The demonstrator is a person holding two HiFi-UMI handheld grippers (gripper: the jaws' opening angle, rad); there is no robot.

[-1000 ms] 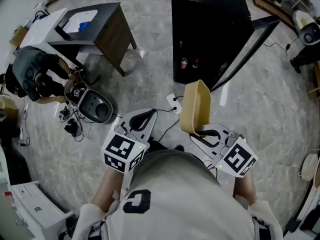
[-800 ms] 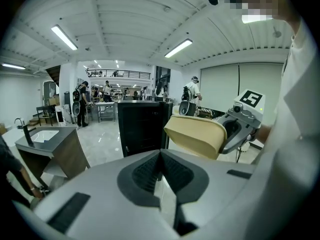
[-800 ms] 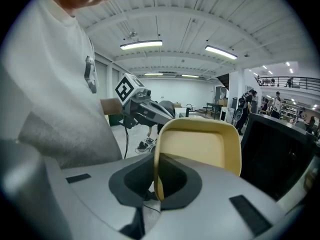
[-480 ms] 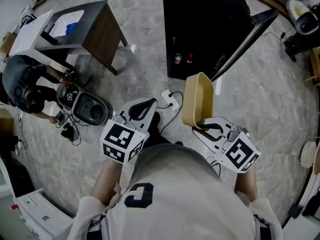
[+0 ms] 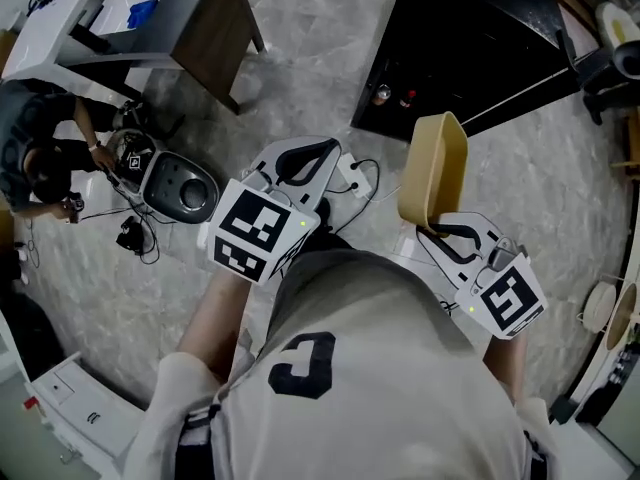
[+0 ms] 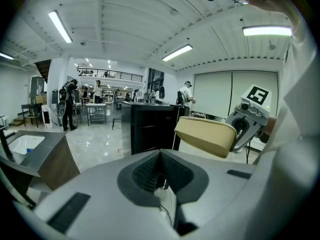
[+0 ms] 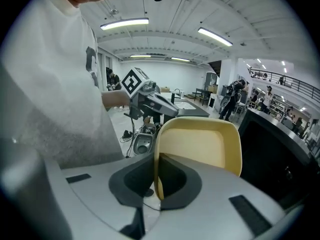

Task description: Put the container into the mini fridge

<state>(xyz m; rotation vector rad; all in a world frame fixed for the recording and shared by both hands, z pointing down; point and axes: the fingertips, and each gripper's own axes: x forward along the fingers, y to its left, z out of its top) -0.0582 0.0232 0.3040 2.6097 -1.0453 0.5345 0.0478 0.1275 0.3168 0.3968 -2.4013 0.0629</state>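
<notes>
The tan container is held on edge above the floor, with my right gripper shut on its near rim. In the right gripper view the container stands upright between the jaws, its hollow side facing the camera. The black mini fridge stands ahead with its door swung open, and two small bottles show at its lower front. My left gripper is shut with nothing between its jaws, left of the container. From the left gripper view I see the container at the right and the fridge beyond.
A dark wooden table stands at the upper left with a white tray on it. A person crouches at the left beside a round black appliance. A white power strip and cable lie on the marble floor before the fridge.
I have stepped closer to the fridge; it now fills more of the upper right. Both grippers moved forward, the container still gripped in the right one.
</notes>
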